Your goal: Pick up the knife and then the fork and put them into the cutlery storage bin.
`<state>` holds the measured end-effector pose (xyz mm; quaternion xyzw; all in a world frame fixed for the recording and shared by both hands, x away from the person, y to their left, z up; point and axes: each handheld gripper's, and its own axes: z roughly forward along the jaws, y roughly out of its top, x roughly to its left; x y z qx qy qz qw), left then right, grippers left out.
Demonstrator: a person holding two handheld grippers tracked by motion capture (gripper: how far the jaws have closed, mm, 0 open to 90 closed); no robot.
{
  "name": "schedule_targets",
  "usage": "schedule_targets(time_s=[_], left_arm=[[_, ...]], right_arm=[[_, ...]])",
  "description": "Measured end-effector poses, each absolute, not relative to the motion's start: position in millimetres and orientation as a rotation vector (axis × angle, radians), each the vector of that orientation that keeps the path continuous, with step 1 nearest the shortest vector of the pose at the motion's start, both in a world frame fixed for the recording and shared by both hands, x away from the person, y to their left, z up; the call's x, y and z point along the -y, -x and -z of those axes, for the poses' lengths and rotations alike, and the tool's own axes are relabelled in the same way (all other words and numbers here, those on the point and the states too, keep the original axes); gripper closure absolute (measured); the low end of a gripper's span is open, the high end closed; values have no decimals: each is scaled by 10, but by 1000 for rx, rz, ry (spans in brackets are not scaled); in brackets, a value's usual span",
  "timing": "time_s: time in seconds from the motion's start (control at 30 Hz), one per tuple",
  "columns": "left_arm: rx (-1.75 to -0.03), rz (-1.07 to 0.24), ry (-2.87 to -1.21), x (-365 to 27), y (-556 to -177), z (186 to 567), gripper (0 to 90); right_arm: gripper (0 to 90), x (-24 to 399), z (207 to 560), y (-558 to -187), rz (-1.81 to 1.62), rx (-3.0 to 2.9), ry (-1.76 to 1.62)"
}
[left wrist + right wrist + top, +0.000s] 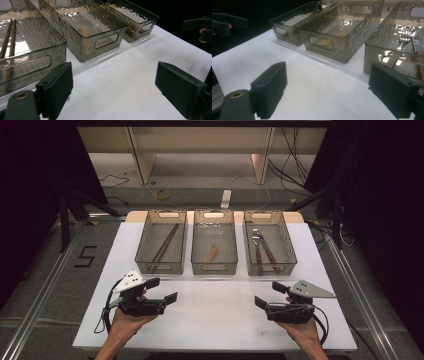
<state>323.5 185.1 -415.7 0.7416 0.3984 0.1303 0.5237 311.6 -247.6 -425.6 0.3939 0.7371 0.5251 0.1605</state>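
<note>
L gripper sits near the table's front-left, jaws wide, nothing between them. R gripper is front-right, jaws also wide and empty. Both point inward across bare white table.

Count: 3 clear bins in a row toward the back. Left bin has 2 chopsticks lying lengthwise. Mid bin has 1 small wooden piece. Right bin has 1 fork and 1 knife, brown handles toward the front.

Bins sit close, w/ narrow gaps. Open strip of table runs between bins' front walls and the grippers; wide gap between the 2 grippers. Table sides past the outer bins are bare too.
</note>
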Motion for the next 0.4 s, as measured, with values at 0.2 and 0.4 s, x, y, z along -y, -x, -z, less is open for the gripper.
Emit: schedule_targets(time_s=[0.2, 0.4], left_arm=[[-951, -311, -1778, -1845, -3233, 4157, 144], [-950, -312, -1779, -1842, -3233, 4158, 144]], right_arm=[[160, 2482, 4250, -3116, -1497, -2099, -1127], [160, 2482, 4248, -3117, -1500, -2098, -1125]])
